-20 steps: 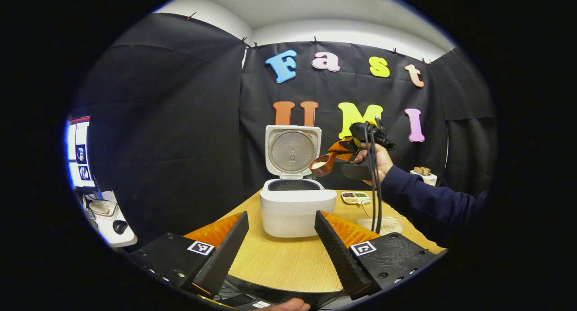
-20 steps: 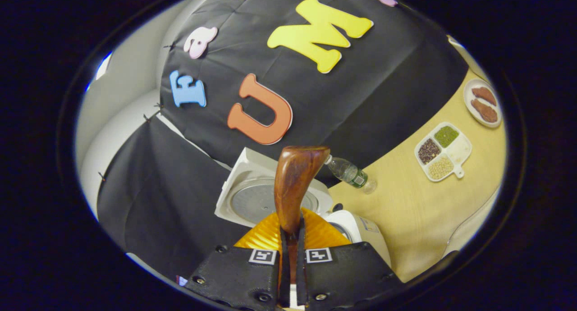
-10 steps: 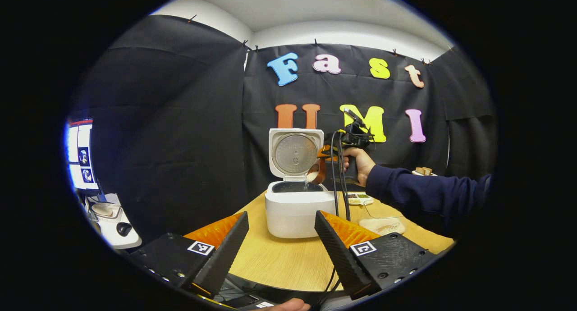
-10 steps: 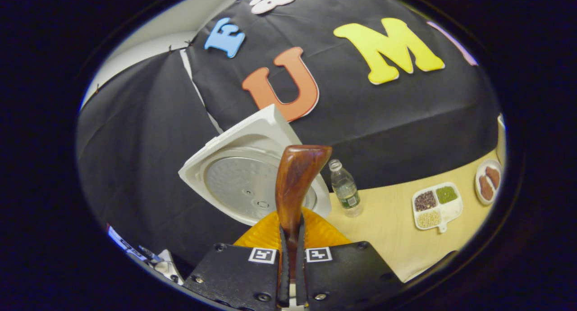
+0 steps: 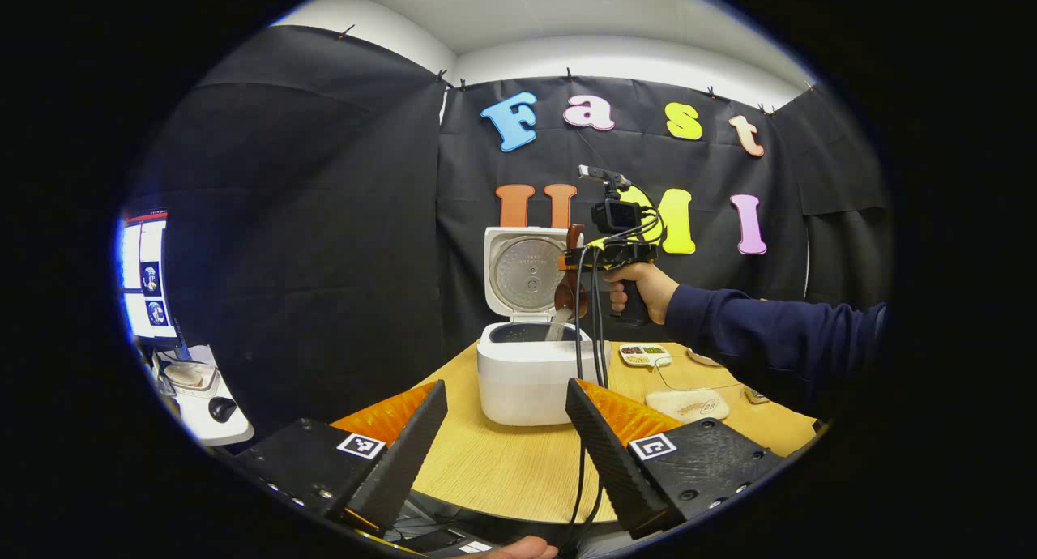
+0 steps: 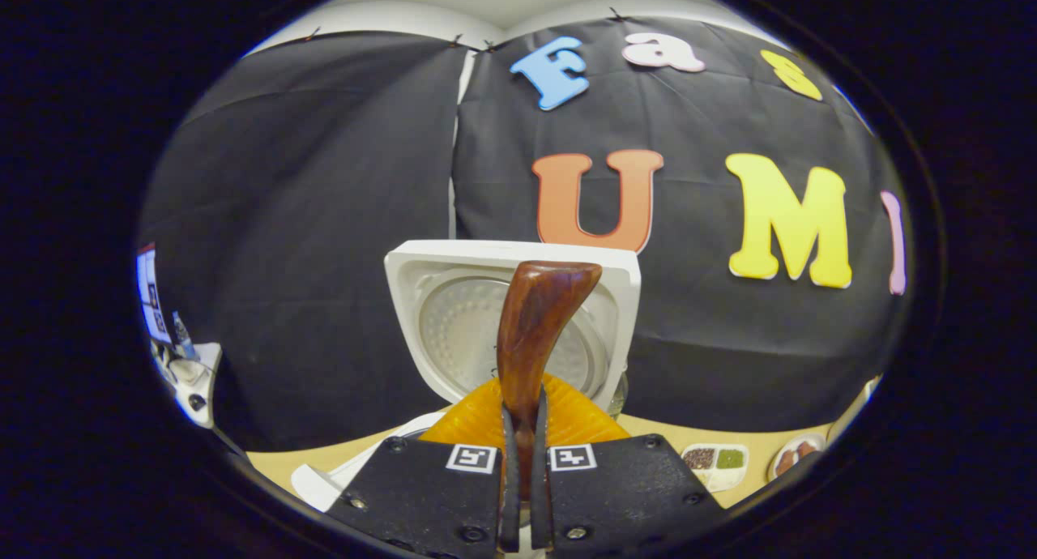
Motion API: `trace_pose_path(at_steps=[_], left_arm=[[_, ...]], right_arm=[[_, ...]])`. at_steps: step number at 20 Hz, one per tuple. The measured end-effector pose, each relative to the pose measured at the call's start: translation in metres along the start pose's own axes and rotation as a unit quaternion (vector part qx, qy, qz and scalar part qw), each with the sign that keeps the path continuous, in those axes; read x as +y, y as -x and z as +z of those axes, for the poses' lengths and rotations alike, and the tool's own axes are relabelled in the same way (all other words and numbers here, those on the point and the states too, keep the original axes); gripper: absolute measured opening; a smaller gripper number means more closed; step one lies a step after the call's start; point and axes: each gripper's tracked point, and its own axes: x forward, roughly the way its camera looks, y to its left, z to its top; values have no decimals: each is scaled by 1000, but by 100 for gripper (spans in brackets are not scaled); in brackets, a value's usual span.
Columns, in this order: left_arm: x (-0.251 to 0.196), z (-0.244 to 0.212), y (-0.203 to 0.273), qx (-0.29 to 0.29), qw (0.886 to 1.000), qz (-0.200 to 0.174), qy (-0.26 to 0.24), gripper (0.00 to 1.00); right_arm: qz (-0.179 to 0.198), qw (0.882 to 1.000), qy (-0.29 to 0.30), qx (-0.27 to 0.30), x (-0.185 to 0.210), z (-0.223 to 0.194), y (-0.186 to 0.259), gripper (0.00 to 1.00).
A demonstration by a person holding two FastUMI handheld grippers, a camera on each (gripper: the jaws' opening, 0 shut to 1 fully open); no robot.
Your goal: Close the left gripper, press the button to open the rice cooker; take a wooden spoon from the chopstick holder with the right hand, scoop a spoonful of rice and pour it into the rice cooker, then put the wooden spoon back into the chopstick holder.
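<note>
With the right gripper (image 6: 522, 462) clamped on the dark wooden spoon (image 6: 535, 332), left gripper (image 5: 506, 437) wide open, we tipped rice into the open white rice cooker (image 5: 531, 373); returning the spoon likely came next.

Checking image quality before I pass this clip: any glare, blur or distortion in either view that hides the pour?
Left gripper view: strong fisheye bending, a glaring screen at the left edge, but the rice cooker and tipped wooden spoon read sharp though small. Right gripper view: even light, the spoon handle close and crisp, hiding part of the lid.
</note>
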Motion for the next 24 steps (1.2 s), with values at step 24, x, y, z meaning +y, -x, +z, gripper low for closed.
trace_pose_path(at_steps=[24], left_arm=[[-38,19,-17,-20,1000,-6,-12,94]], right_arm=[[-81,996,-2,-38,-129,4,154,9]])
